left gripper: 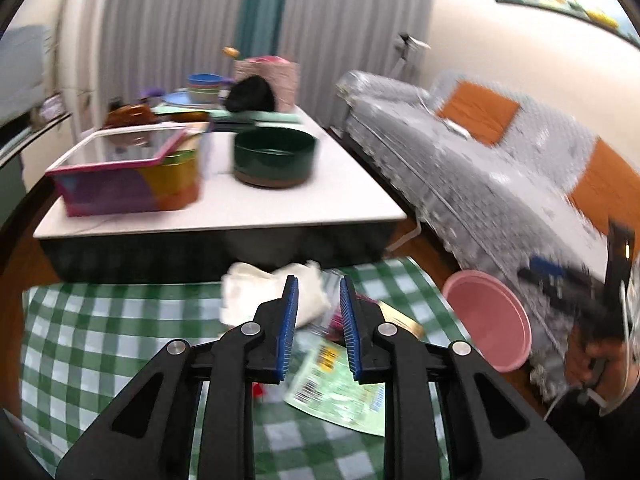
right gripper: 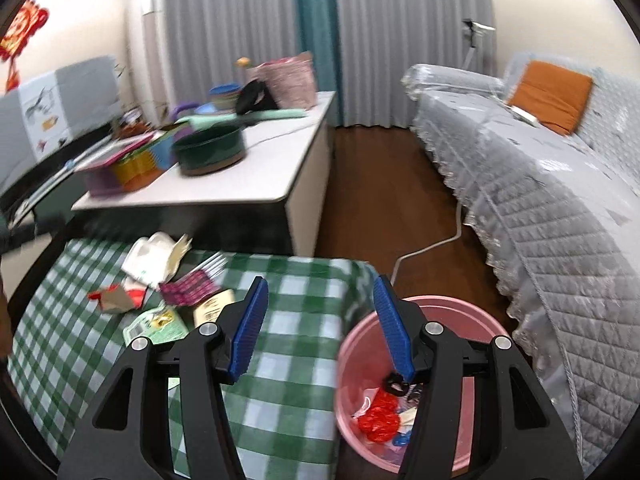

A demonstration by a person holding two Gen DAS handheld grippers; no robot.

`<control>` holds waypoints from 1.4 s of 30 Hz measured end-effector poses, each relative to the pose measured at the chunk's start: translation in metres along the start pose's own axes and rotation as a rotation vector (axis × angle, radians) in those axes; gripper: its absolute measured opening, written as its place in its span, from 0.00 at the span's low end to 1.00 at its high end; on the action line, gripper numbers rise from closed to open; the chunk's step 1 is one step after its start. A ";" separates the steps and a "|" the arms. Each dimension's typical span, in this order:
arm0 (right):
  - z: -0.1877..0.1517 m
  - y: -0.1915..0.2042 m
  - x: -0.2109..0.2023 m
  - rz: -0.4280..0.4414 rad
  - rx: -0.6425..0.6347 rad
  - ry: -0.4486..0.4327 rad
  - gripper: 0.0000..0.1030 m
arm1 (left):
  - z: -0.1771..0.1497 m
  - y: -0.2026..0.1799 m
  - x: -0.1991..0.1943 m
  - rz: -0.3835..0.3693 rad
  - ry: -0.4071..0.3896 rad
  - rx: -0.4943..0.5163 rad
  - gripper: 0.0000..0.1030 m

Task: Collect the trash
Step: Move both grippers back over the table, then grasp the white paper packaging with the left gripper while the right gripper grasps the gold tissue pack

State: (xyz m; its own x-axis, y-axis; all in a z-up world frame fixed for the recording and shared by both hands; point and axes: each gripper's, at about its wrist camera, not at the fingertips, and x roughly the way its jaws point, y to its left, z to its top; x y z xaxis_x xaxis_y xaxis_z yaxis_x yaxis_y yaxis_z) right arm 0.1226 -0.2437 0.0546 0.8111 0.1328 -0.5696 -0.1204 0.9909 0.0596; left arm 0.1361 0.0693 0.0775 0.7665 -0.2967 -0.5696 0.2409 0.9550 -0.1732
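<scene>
The pink bin (right gripper: 404,392) beside the checked surface (right gripper: 296,344) already holds some scraps, but wrappers (right gripper: 160,320) and crumpled paper (left gripper: 272,292) remain — the left claw (left gripper: 319,330) narrowly parted, the right claw (right gripper: 320,326) wider, both empty.

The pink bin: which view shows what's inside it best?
The right wrist view: it looks down into the pink bin, showing red wrappers at the bottom. The left wrist view shows only its blurred rim and inner wall.
</scene>
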 end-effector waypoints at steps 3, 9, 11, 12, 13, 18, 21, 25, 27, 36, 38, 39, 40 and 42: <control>-0.006 0.021 0.011 0.023 -0.050 0.013 0.54 | -0.008 0.025 0.004 0.027 0.008 -0.097 0.21; -0.016 0.051 0.036 0.065 -0.115 0.052 0.61 | -0.017 0.034 0.015 0.040 0.051 -0.093 0.21; -0.017 0.058 0.046 0.077 -0.123 0.069 0.62 | -0.019 0.035 0.017 0.039 0.062 -0.090 0.21; -0.018 0.062 0.051 0.082 -0.126 0.078 0.63 | -0.020 0.036 0.019 0.043 0.067 -0.085 0.21; -0.018 0.065 0.055 0.089 -0.129 0.086 0.65 | -0.021 0.038 0.023 0.047 0.074 -0.081 0.21; -0.022 0.080 0.076 0.116 -0.146 0.128 0.71 | -0.023 0.053 0.039 0.044 0.096 -0.109 0.21; -0.025 0.084 0.087 0.116 -0.155 0.144 0.75 | -0.025 0.059 0.055 0.046 0.120 -0.099 0.21; -0.029 0.082 0.099 0.125 -0.147 0.171 0.78 | -0.028 0.072 0.075 0.043 0.142 -0.116 0.21; -0.030 0.081 0.105 0.134 -0.142 0.187 0.79 | -0.031 0.078 0.084 0.043 0.154 -0.128 0.21; -0.040 0.087 0.123 0.160 -0.163 0.247 0.80 | -0.040 0.089 0.118 0.010 0.210 -0.169 0.21; -0.042 0.088 0.127 0.163 -0.167 0.257 0.80 | -0.040 0.088 0.120 0.010 0.212 -0.163 0.21; -0.043 0.088 0.128 0.163 -0.170 0.261 0.80 | -0.040 0.087 0.121 0.008 0.213 -0.163 0.21; -0.043 0.088 0.129 0.160 -0.175 0.264 0.80 | -0.040 0.087 0.121 0.004 0.212 -0.165 0.21; -0.045 0.088 0.131 0.159 -0.180 0.272 0.80 | -0.040 0.087 0.122 -0.001 0.214 -0.162 0.21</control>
State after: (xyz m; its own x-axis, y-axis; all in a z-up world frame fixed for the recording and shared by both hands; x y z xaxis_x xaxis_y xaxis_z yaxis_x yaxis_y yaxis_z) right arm 0.1928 -0.1396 -0.0516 0.5950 0.2511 -0.7635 -0.3516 0.9356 0.0337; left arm 0.2269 0.1160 -0.0396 0.6192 -0.3060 -0.7232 0.1294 0.9481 -0.2903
